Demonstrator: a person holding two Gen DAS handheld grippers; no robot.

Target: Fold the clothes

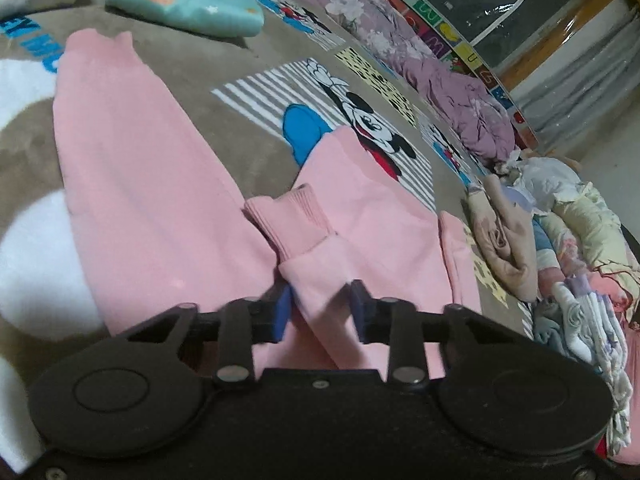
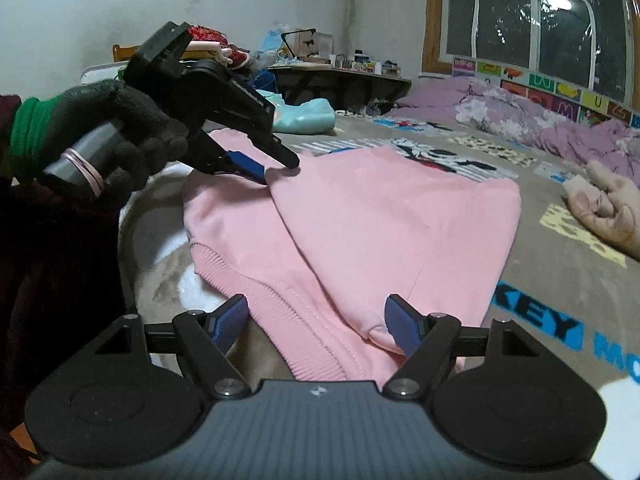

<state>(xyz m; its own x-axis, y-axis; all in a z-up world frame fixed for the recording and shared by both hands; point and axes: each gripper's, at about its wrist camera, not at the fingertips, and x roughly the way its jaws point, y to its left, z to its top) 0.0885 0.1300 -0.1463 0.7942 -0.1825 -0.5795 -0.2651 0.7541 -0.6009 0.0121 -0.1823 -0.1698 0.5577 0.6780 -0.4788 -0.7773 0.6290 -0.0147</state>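
I have the pink sweatshirt (image 2: 360, 220) spread on the cartoon-print blanket (image 1: 224, 128), and it is partway folded: in the left wrist view one sleeve (image 1: 320, 264) lies brought in across the body, its ribbed cuff (image 1: 292, 216) resting on the pink cloth, while the ribbed hem (image 2: 256, 296) sits nearest me in the right wrist view. My left gripper (image 1: 320, 304) has its blue pads (image 1: 282, 312) standing either side of a fold of that sleeve, close to it but, as far as I can see, not pinching it, so I read the jaws as narrowly apart around the cloth; from the right wrist view the same tool, held in a dark glove (image 2: 132, 136), noses down onto the far edge of the garment. My right gripper (image 2: 316, 320) hangs over the near corner with its jaws wide apart, the hem and a folded edge lying between them untouched. A folded teal top (image 1: 188, 0) already sits farther up the blanket (one piece done, I judge), and a heap of unfolded clothes (image 1: 568, 248) waits at the side. What is left here, I think, is to square the sleeve, fold the body over and set it by, then work through the heap
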